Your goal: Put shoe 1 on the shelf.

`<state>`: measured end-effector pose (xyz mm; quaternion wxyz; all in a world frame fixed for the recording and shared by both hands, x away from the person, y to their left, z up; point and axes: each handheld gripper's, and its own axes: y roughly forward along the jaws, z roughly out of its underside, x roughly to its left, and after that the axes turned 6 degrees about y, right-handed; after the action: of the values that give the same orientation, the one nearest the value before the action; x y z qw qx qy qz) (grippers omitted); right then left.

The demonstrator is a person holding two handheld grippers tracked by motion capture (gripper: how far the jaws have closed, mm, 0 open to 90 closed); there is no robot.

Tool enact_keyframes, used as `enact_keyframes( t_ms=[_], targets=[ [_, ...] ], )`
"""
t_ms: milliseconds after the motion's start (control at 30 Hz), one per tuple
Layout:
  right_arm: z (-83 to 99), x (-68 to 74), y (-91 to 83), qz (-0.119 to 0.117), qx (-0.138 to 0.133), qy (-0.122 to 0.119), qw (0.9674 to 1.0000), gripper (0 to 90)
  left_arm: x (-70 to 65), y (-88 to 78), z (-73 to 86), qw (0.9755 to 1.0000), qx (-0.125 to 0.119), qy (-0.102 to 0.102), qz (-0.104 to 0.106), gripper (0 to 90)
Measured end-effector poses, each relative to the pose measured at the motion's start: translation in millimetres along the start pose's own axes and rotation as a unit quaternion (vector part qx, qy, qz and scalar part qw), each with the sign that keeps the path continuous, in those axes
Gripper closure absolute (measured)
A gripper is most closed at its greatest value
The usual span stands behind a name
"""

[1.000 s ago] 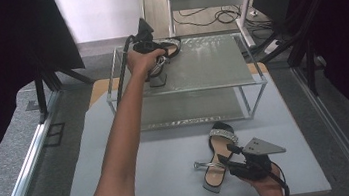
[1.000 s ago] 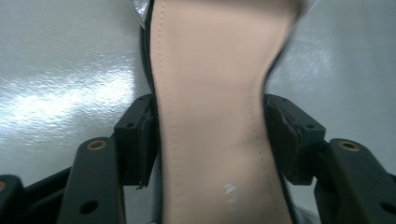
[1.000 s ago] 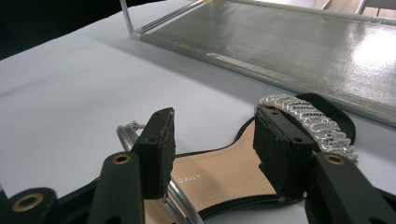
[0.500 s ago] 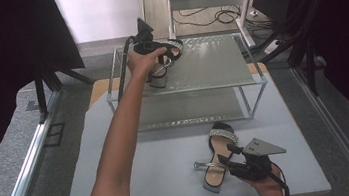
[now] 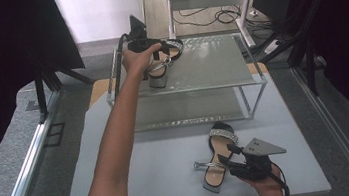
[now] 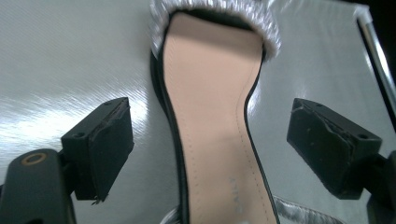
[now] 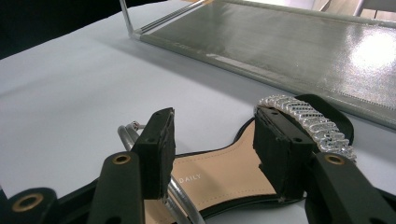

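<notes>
Left gripper (image 5: 157,55) seen over sandal (image 5: 163,64) on top shelf of rack (image 5: 220,74); jaws just opened wide, sandal between pads, untouched. Right gripper (image 5: 230,159) jaws clamped across second sandal (image 5: 217,158) on white table (image 5: 146,172). "DAILY" printed on its insole (image 7: 224,175).

In the left gripper view the sandal (image 6: 212,121) on the shelf is cut off below, its heel unseen. In the high view the person's hand covers the right gripper (image 5: 245,162), and its jaws perhaps straddle the second sandal (image 5: 218,157).
</notes>
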<state>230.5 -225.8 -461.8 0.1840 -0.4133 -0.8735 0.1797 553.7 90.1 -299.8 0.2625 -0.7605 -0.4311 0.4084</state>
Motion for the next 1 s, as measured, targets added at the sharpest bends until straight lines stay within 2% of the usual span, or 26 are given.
enact_keyframes(
  t_ms=[67, 133, 200, 233, 267, 300, 333, 367, 400, 433, 467, 500, 533, 567, 600, 633, 667, 700, 733, 767, 800, 1000],
  targets=[
    [-0.1, -0.3, 0.0, 0.0, 0.0, 0.0, 1.0, 48.5, 0.1, -10.0, 0.9, 0.9998, -0.013, 0.009, 0.011, 15.2],
    [-0.3, -0.9, 0.1, -0.001, 0.002, 0.003, 1.0, 48.5, -1.9, -18.8, 2.6, 0.9993, -0.023, 0.022, 0.017, 19.5],
    [-0.2, -0.5, 0.3, 0.001, 0.002, 0.002, 1.0, 48.5, -6.2, -34.8, 7.8, 0.9975, -0.032, 0.049, 0.039, 22.3],
    [-0.1, -0.2, 0.5, 0.001, 0.002, 0.0, 1.0, 48.5, -6.2, -34.8, 7.8, 0.9975, -0.032, 0.049, 0.039, 23.1],
    [-0.1, 0.5, 0.6, 0.002, 0.0, -0.001, 1.0, 48.5, -8.1, -44.9, 12.9, 0.9959, -0.034, 0.069, 0.048, 23.6],
    [-0.2, 1.0, 0.4, 0.001, 0.0, -0.001, 1.0, 48.5, -8.2, -49.6, 16.0, 0.9945, -0.037, 0.08, 0.056, 25.2],
    [-0.2, 1.0, 0.4, 0.001, 0.0, -0.001, 1.0, 48.5, -8.2, -49.6, 16.0, 0.9945, -0.037, 0.08, 0.056, 27.0],
    [-0.3, 2.8, 0.5, 0.002, 0.0, -0.002, 1.0, 48.5, -8.6, -59.0, 23.2, 0.9923, -0.038, 0.098, 0.065, 30.1],
    [-0.3, 2.8, 0.5, 0.002, 0.0, -0.002, 1.0, 48.5, -8.6, -59.0, 23.2, 0.9923, -0.038, 0.098, 0.065, 31.8],
    [-0.6, 4.2, 0.7, 0.001, -0.001, -0.003, 1.0, 48.5, -8.8, -64.1, 28.2, 0.9909, -0.035, 0.109, 0.07, 31.8],
    [-0.6, 4.8, 0.8, 0.002, -0.001, -0.004, 1.0, 48.5, -9.1, -70.8, 35.8, 0.9896, -0.033, 0.124, 0.066, 32.2],
    [-0.6, 4.8, 0.8, 0.002, -0.001, -0.004, 1.0, 48.5, -9.1, -70.8, 35.8, 0.9896, -0.033, 0.124, 0.066, 33.1],
    [-0.5, 6.7, 1.3, 0.001, 0.0, -0.005, 1.0, 48.5, -6.7, -76.9, 44.3, 0.9868, -0.025, 0.135, 0.085, 33.1],
    [-0.5, 7.2, 1.5, 0.001, 0.0, -0.005, 1.0, 48.5, -6.5, -79.4, 48.8, 0.9854, -0.021, 0.144, 0.089, 32.6],
    [-0.3, 8.0, 1.7, 0.0, 0.0, -0.006, 1.0, 48.5, -6.5, -79.4, 48.8, 0.9854, -0.021, 0.144, 0.089, 32.2],
    [-0.3, 8.5, 2.1, 0.001, 0.001, -0.006, 1.0, 48.5, -7.5, -84.6, 58.3, 0.9833, -0.025, 0.162, 0.08, 32.0],
    [-0.3, 8.5, 2.1, 0.001, 0.001, -0.006, 1.0, 48.5, -7.5, -84.6, 58.3, 0.9833, -0.025, 0.162, 0.08, 31.6],
    [-0.2, 8.8, 2.8, 0.001, 0.002, -0.007, 1.0, 48.5, -7.8, -89.4, 67.3, 0.9811, -0.028, 0.171, 0.086, 31.4],
    [-0.2, 9.0, 3.0, 0.001, 0.002, -0.007, 1.0, 48.4, -7.8, -89.4, 67.3, 0.9811, -0.028, 0.171, 0.086, 31.3],
    [-0.1, 9.3, 3.2, 0.001, 0.003, -0.006, 1.0, 48.4, -7.0, -92.8, 76.1, 0.9787, -0.033, 0.182, 0.09, 31.0],
    [0.0, 9.4, 3.3, 0.001, 0.003, -0.007, 1.0, 48.4, -7.0, -92.8, 76.1, 0.9787, -0.033, 0.182, 0.09, 30.5],
    [-0.2, 10.0, 2.5, 0.0, 0.001, -0.008, 1.0, 48.4, -4.7, -98.0, 102.9, 0.9712, -0.033, 0.21, 0.107, 30.7]
  ],
)
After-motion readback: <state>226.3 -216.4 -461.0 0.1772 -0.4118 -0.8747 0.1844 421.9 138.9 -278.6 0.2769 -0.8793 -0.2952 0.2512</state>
